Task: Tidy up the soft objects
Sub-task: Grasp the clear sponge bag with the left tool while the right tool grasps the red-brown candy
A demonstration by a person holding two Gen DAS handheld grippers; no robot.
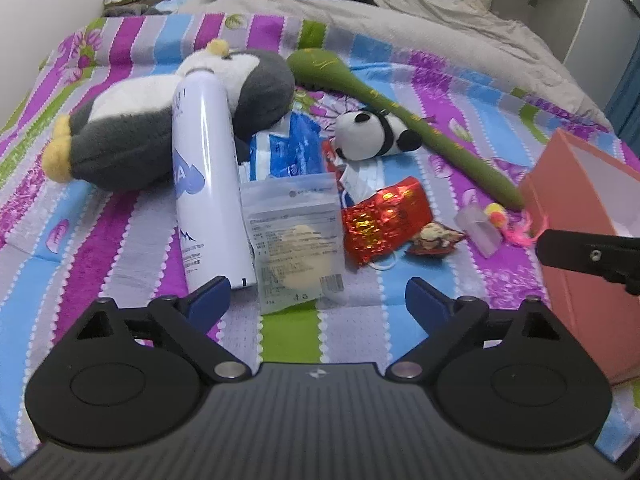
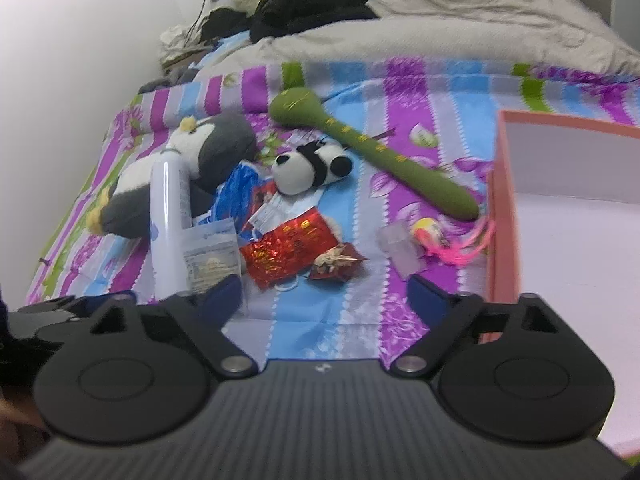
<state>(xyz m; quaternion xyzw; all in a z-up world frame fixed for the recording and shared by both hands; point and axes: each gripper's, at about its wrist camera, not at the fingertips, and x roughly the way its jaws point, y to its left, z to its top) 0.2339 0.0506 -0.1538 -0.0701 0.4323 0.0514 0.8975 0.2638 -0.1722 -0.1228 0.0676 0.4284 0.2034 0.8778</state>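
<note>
we hold our left gripper [image 1: 318, 294] over a striped purple, blue and green bedsheet [image 1: 120, 240], its blue-tipped jaws spread wide with nothing pinched, a clear plastic pouch with a pale round pad [image 1: 294, 240] lying at twelve o'clock just ahead of them. a tall white spray can [image 1: 206, 176] lies at eleven o'clock, leaning against a grey and white plush penguin [image 1: 160, 120]. at one o'clock sit a small black and white plush panda [image 1: 374, 132], a long green plush spoon-shaped toy [image 1: 400, 108] and a shiny red foil packet [image 1: 384, 218]. our right gripper [image 2: 324, 294] is likewise spread and empty, with an open pink cardboard box [image 2: 505, 220] at two o'clock.
</note>
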